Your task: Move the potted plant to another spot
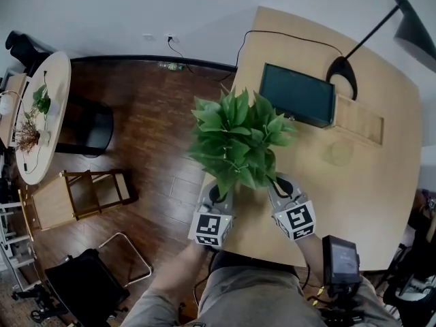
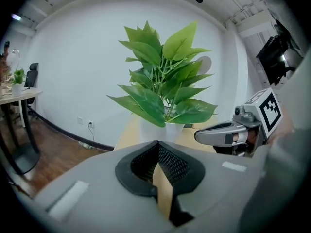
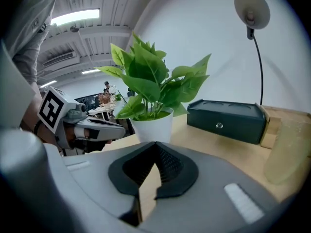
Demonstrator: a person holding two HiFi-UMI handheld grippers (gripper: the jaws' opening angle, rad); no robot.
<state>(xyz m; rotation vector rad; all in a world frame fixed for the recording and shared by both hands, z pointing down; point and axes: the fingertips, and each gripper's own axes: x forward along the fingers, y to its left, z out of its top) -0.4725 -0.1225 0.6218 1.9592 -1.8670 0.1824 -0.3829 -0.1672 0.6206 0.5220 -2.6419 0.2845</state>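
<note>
1. The potted plant (image 1: 238,140) stands upright on the wooden tabletop (image 1: 354,203), near its 8 o'clock edge in the head view.
2. The left tool (image 1: 218,196) sits at 7 o'clock of the plant. Its jaws are clenched together on nothing, and the white pot (image 2: 165,130) stands ahead of them at 12 o'clock, apart from the tips.
3. The right tool (image 1: 281,184) sits at 5 o'clock of the plant, also clenched and empty, facing the pot.
4. A dark green box (image 1: 298,94) lies at 2 o'clock of the plant, well apart.
</note>
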